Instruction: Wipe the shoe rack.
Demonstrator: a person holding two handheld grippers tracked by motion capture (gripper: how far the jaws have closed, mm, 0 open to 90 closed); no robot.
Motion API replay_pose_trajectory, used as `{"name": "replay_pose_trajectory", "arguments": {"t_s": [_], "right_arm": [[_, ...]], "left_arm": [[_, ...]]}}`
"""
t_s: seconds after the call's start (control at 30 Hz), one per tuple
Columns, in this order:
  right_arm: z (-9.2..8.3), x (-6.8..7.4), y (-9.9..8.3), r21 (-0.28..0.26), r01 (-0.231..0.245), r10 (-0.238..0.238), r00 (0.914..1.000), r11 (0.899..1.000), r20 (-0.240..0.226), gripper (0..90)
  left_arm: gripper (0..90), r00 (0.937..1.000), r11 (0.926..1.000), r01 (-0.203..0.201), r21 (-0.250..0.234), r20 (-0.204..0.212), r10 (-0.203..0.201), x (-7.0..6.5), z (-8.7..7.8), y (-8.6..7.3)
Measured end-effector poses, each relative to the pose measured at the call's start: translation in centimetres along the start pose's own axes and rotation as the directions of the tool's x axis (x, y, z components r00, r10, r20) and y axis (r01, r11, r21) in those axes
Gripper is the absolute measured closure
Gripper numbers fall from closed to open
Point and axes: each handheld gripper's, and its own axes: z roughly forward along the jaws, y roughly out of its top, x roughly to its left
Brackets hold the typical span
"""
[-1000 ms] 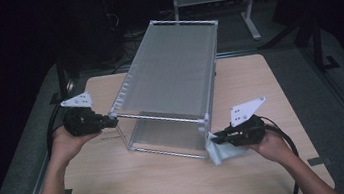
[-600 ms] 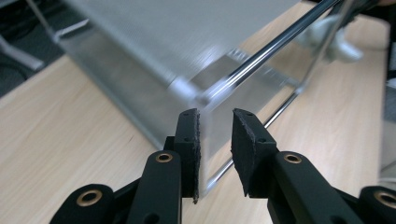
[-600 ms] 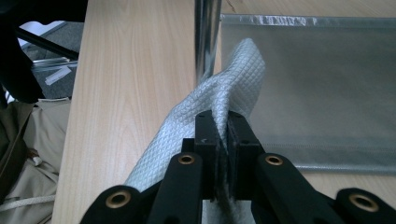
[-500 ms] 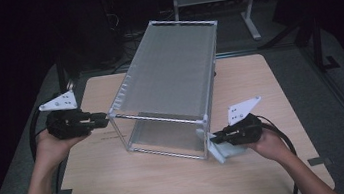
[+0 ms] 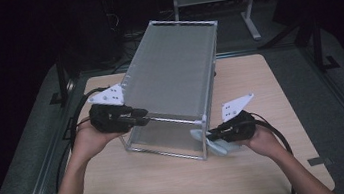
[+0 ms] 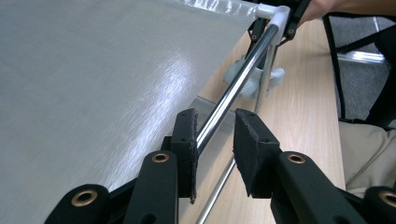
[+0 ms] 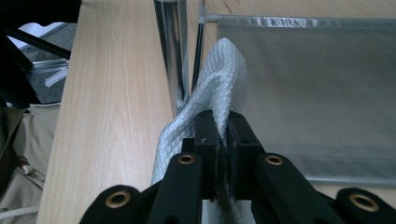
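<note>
Left fingers (image 6: 186, 140): parted to a middling gap, having just been opening; the chrome bar (image 6: 233, 88) runs between the pads, close against the left pad and clear of the right one, so nothing is pressed.
Left gripper (image 5: 143, 115): in the high view at about 9 o'clock of the table (image 5: 146, 186), its jaws pointing toward 3 o'clock at the near left edge of the frame box (image 5: 172, 76); a grey three-cornered plate sits on top and a cable trails back past the person's left hand (image 5: 87, 138).
Right fingers (image 7: 205, 130): pressed together with the white woven strap (image 7: 224, 74) pinched between the pads; the strap rises out of the jaws toward 12 o'clock and folds over.
Right gripper (image 5: 213, 133): in the high view at about 4 o'clock of the table, jaws pointing toward 9 o'clock at the near right corner post of the box, the person's right hand (image 5: 261, 140) behind it.
Strap: bunched just beside the corner post, lying partly on the tabletop under the right gripper.
Frame box: a long box of chrome bars and grey mesh panels with white corner joints, at the middle of the wooden table, its length running from about 6 o'clock toward 12 o'clock and leaning slightly toward 1 o'clock.
Table: light wood, dark floor all around it.
</note>
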Motion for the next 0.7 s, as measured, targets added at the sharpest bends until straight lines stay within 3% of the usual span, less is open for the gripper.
{"name": "replay_pose_trajectory", "arguments": {"t_s": [0.2,0.47,0.7], "right_arm": [[0.5,0.3,0.4,-0.005,0.017,-0.017,0.9996,1.000,-0.021,84.0],[1.4,1.3,1.1,-0.008,0.040,-0.040,0.9976,0.999,-0.057,84.4],[2.1,2.1,1.5,-0.019,0.056,-0.057,0.9957,0.998,-0.073,84.6]], "left_arm": [[68.8,0.9999,0.9989,-0.008,0.046,-0.015,0.008,0.1,0.7,-0.1],[73.0,0.9999,0.9997,-0.008,0.021,0.013,0.008,0.3,0.0,-0.5],[72.1,1.0000,0.9999,0.002,0.011,0.009,-0.002,0.7,-0.4,-0.9]]}}
